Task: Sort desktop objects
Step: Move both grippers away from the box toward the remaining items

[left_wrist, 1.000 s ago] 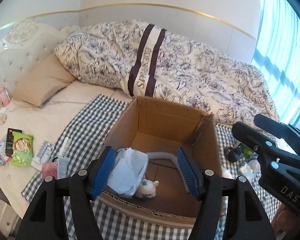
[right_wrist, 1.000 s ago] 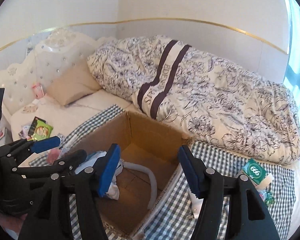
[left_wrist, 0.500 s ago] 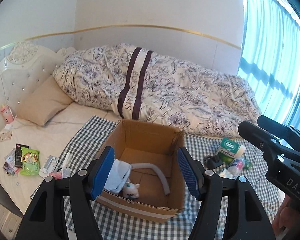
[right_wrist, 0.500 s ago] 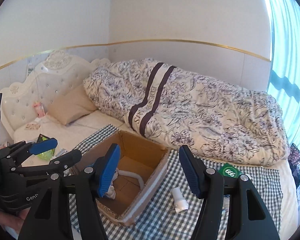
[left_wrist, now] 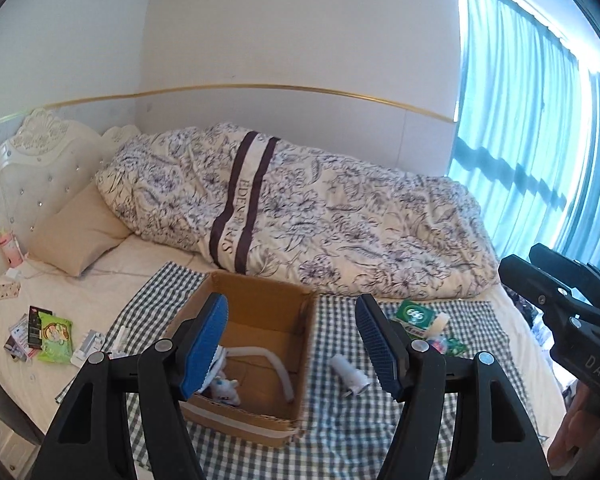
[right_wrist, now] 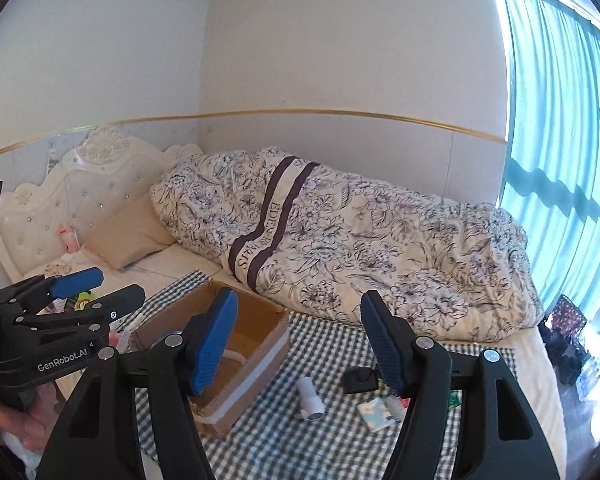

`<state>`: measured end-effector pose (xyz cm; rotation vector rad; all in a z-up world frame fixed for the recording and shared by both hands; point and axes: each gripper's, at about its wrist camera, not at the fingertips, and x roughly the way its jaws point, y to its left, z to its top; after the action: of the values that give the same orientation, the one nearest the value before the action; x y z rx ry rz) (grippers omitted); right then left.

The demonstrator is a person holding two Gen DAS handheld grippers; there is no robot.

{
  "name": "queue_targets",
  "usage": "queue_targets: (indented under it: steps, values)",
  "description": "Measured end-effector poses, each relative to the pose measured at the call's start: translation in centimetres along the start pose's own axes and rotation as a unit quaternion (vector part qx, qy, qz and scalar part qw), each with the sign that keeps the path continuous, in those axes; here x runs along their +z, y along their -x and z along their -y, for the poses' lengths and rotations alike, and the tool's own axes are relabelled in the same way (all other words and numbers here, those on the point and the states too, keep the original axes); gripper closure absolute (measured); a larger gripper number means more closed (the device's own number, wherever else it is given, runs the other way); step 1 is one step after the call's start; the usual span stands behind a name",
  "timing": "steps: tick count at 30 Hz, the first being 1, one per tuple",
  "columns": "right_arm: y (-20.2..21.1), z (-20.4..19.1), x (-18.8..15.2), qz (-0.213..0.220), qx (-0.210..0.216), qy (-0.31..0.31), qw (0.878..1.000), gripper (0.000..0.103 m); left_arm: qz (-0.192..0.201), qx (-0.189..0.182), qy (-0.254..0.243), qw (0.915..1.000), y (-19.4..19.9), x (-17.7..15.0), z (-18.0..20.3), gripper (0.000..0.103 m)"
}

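box (left_wrist: 260, 320) contents partly hidden behind left gripper (left_wrist: 290, 344).

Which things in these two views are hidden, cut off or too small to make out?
- Box contents, left wrist view: the left gripper finger covers the near-left corner; in the right wrist view the wall hides most of them.
- Green packet, left wrist view: partly behind a finger; small text unreadable.
- Snack packets, left wrist view: too small to read.
- Right gripper body, left wrist view: cut off by the edge.

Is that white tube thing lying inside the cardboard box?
No, the white tube lies on the checked cloth, apart from the cardboard box and to its right.
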<state>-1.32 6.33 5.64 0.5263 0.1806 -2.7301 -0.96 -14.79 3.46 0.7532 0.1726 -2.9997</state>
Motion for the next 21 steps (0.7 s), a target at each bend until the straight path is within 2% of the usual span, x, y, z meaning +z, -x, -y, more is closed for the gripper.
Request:
queue_targets:
  steps: [9, 21]
  values:
    - [4.4, 2.7, 0.2, 0.024, -0.013, -0.011, 1.0, 0.038, 0.028, -0.01, -0.012, 0.9995, 3.3, 1.0, 3.7, 0.033]
    - [8.7, 8.1, -0.8, 0.038, -0.051, -0.04, 0.997, 0.036, 0.043, -0.035, -0.018, 0.9983, 5.2, 1.2, 9.0, 0.033]
